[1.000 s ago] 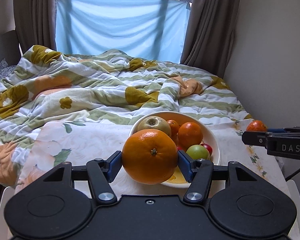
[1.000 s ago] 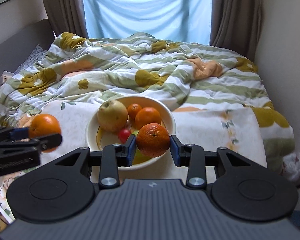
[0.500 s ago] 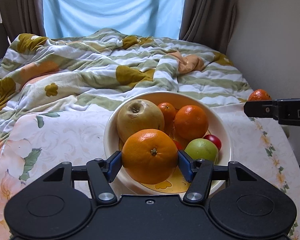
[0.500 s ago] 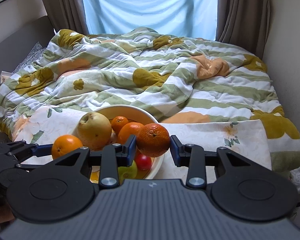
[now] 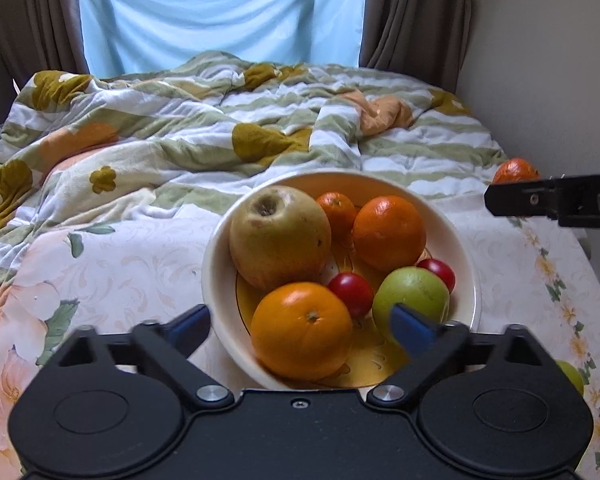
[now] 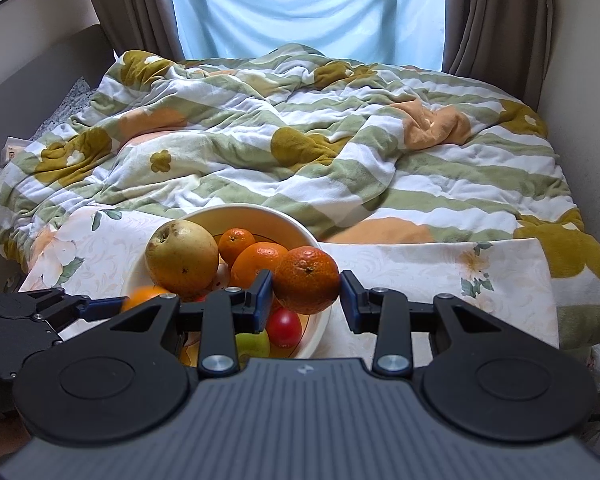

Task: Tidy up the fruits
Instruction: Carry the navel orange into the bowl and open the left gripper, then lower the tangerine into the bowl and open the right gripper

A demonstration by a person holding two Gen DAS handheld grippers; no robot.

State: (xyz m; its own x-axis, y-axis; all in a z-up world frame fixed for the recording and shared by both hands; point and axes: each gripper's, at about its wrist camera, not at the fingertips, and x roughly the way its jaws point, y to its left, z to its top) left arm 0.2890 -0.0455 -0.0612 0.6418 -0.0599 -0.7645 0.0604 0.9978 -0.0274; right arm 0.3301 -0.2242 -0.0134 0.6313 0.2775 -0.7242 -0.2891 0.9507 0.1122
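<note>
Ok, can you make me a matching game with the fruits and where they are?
Fruits:
1. big orange
2. tangerine
3. yellow apple

Places:
A. gripped by the right gripper
B. far left part of the bowl
C. lying in the bowl, between the open jaws of the left gripper

Pairs: 1-C, 2-A, 3-B

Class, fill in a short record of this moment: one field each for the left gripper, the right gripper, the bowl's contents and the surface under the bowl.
left gripper: jaws open, large orange lying between them in the bowl
right gripper: jaws shut on mandarin, above the bowl's right rim
bowl contents: pear, oranges, green fruit, two small red fruits
surface: floral cloth
</note>
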